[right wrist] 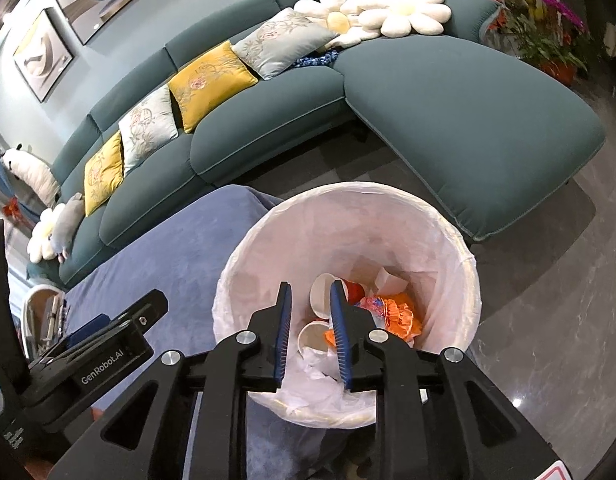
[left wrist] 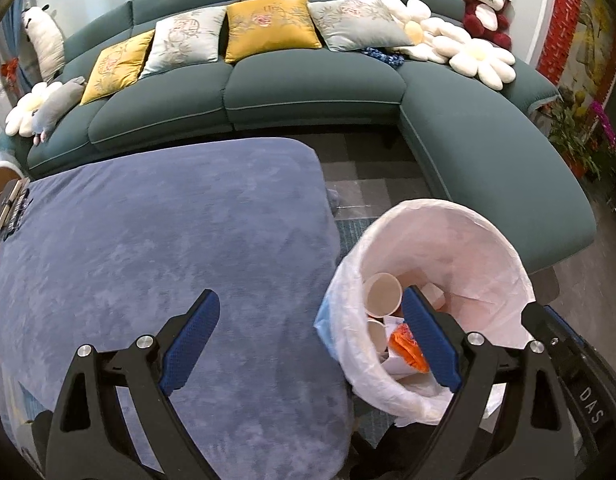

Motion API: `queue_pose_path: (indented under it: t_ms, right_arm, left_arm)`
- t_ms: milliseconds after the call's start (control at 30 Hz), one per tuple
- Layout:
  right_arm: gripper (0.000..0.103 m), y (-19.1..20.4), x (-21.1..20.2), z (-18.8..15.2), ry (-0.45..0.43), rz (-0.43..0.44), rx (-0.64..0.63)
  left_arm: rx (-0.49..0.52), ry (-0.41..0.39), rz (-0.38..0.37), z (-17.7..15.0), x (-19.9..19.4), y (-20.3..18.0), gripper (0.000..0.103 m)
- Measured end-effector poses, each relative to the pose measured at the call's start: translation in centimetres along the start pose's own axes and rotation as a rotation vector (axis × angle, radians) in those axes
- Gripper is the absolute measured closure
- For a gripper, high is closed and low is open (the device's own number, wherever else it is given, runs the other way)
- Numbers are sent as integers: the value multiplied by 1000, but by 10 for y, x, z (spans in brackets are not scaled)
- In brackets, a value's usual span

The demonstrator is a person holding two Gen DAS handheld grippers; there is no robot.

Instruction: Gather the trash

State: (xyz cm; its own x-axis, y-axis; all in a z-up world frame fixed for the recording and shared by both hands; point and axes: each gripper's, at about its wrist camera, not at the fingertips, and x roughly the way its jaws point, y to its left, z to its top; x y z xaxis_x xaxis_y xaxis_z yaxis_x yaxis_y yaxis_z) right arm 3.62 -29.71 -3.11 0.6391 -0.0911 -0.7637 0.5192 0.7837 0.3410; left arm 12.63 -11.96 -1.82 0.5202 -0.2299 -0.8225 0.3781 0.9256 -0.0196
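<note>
- The left tongs (left wrist: 309, 334) stand wide open with nothing between the blue pads; one finger hangs over the bench (left wrist: 148, 240), the other over the near rim of the trash bin (left wrist: 487, 240).
- The right tongs (right wrist: 309, 334) are parted by a narrow gap and grip nothing; the pads point down into the mouth of the bin (right wrist: 447, 248).
- No earlier picture is given, so only this stance of the right tongs can be told: pads apart, no trash pressed between them.
- The bin is lined with a white plastic bag (right wrist: 236, 300) and stands on the floor just beside the bench's edge, directly below and ahead of the right tongs.
- Inside the bin, just beyond the right tongs' tips, lie paper cups (right wrist: 321, 292), an orange wrapper (right wrist: 399, 316) and crumpled white paper (right wrist: 319, 364).
- From the left wrist view, the same cups (left wrist: 381, 294) and orange wrapper (left wrist: 407, 346) lie right behind the right-hand finger of the left tongs.
- The bench is covered by a blue-purple plush cloth (right wrist: 168, 256); the stretch ahead of the left tongs shows only cloth.
- At the bench's far left edge, well off from the left tongs, sits some dark gear (left wrist: 8, 208) that I cannot identify.
- Beyond both tongs runs a teal sectional sofa (left wrist: 308, 80) with yellow and grey cushions, white flower-shaped pillows and a red plush bear (left wrist: 485, 8).
- Left of the right tongs, the body of the other device (right wrist: 108, 356) shows, labelled "GenRobot.AI".
</note>
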Motion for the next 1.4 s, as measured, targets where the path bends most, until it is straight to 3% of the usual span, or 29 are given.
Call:
queue_pose_path:
  t_ms: [367, 800, 1000, 1100, 1400]
  right_arm:
    - [59, 26, -20, -10, -2, -56, -136]
    - [19, 40, -48, -30, 4, -93, -259]
    - [16, 45, -54, -39, 17, -96, -290]
    - [7, 45, -56, -44, 23, -108, -299]
    - [7, 44, -56, -60, 35, -110, -302]
  left_arm:
    - [1, 2, 31, -15, -16, 27, 14]
    - [20, 40, 63, -43, -36, 37, 10]
    - [9, 89, 46, -57, -41, 40, 10]
    - [2, 102, 45, -64, -43, 42, 10]
    - [-28, 119, 48, -79, -44, 48, 10]
